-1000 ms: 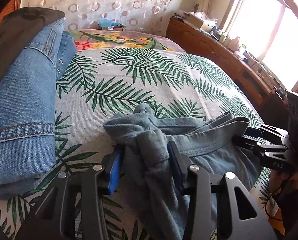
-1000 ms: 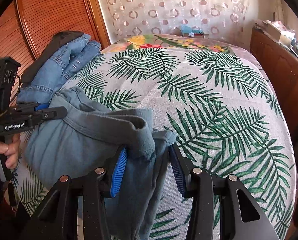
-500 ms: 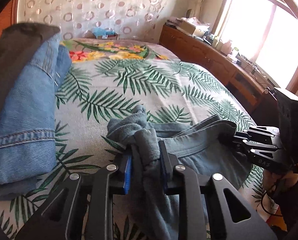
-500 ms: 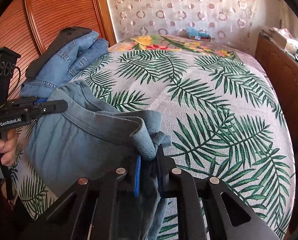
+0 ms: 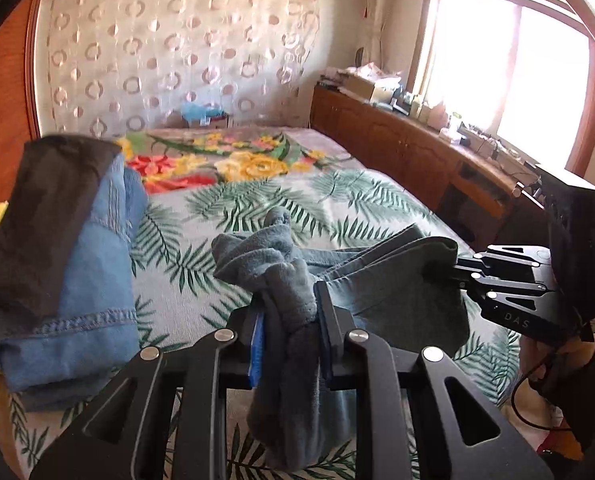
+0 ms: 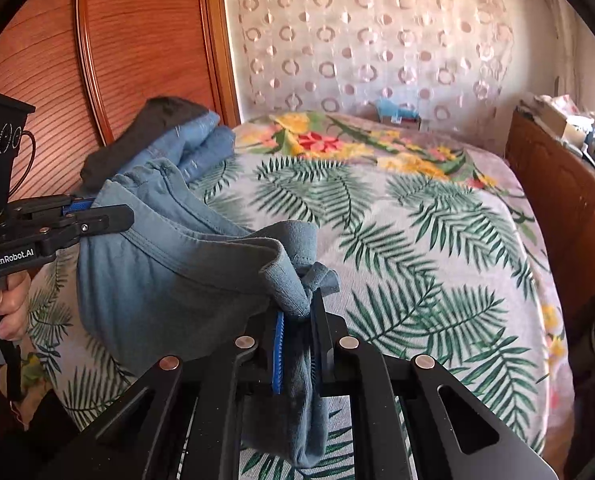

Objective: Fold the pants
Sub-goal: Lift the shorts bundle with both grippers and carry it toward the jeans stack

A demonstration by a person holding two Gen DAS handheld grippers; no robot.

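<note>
Grey-blue pants (image 5: 397,280) hang by the waistband between my two grippers, above the palm-leaf bedspread (image 5: 225,208). My left gripper (image 5: 287,300) is shut on a bunched end of the waistband, with cloth drooping below its fingers. In the same view my right gripper (image 5: 463,276) pinches the other end from the right. In the right wrist view the right gripper (image 6: 297,312) is shut on a bunched fold of the pants (image 6: 157,280). The left gripper (image 6: 105,210) clamps the far end at the left, held by a person's hand (image 6: 5,304).
A stack of folded blue jeans under a dark garment (image 5: 77,260) lies on the bed's left side, also visible as the jeans pile (image 6: 185,144). A wooden sideboard (image 5: 397,148) with clutter runs along the right below the window. A wooden panel (image 6: 97,60) stands at the left.
Both grippers closed on bunches of the waistband, then rose. The pants' top edge has come up off the bedspread and now stretches between them.
</note>
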